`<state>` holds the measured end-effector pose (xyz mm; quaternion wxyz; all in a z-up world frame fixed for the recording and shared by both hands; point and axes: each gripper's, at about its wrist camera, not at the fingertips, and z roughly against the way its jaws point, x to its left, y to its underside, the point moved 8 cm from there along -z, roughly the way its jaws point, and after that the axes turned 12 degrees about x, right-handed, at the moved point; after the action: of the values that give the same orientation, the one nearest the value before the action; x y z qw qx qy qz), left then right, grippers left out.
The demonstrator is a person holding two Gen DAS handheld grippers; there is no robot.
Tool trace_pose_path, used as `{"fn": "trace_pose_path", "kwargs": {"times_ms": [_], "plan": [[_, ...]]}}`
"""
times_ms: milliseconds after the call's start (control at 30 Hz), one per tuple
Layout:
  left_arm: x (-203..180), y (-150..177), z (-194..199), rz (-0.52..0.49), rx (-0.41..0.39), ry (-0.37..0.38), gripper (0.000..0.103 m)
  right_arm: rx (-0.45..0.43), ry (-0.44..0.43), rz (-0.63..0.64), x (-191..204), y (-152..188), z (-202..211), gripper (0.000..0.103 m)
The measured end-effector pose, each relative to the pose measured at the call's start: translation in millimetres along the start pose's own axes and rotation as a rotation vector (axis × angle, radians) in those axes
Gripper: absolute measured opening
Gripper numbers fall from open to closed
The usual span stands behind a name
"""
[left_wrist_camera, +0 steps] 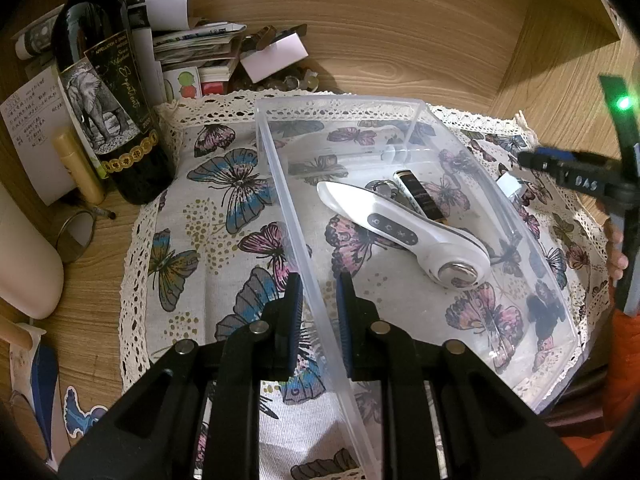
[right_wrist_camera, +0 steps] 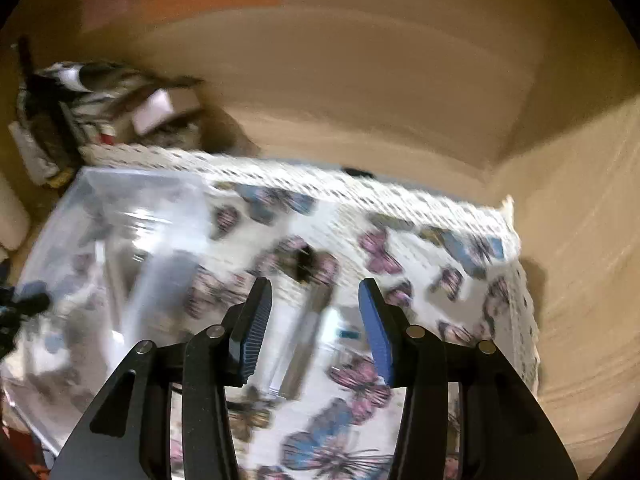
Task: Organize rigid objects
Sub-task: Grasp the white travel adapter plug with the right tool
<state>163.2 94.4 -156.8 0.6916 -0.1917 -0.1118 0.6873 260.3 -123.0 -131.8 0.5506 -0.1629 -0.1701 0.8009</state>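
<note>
Between the left gripper [left_wrist_camera: 318,300] jaws sits the clear plastic bin's [left_wrist_camera: 420,106] near wall, clamped; white handheld device [left_wrist_camera: 404,234] inside, ahead. Right gripper [right_wrist_camera: 316,316] spread, empty, above a blurred tube [right_wrist_camera: 308,344]. Risk: a hasty grab skids it off the butterfly cloth [right_wrist_camera: 432,240].

A clear, glossy plastic bin [left_wrist_camera: 420,216] sits on a matt woven cloth [left_wrist_camera: 224,248] with a rough lace border. Inside the bin lies a smooth white plastic device [left_wrist_camera: 404,232] with a shiny metal tip. Left of the bin stands a glossy dark glass bottle [left_wrist_camera: 108,92] on the matt wood-grain surface [left_wrist_camera: 400,40]
</note>
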Motion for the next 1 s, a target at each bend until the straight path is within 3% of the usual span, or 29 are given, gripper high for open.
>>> {"fn": "trace_pose_path", "kwargs": {"times_ms": [233,467,533,733,1000], "plan": [[0,0,0,0.001,0.0,0.0,0.017,0.093,-0.01,-0.062,-25,20,-35,0.042],[0,0,0,-0.002,0.0,0.0,0.017,0.15,-0.044,-0.073,-21,23,-64,0.042],[0,0,0,-0.003,0.0,0.0,0.017,0.163,-0.057,-0.076,-20,24,-72,0.034],[0,1,0,-0.001,0.0,0.0,0.017,0.111,-0.041,-0.061,-17,18,-61,0.034],[1,1,0,0.001,0.002,0.002,0.017,-0.001,-0.043,-0.02,-3,2,-16,0.034]]}}
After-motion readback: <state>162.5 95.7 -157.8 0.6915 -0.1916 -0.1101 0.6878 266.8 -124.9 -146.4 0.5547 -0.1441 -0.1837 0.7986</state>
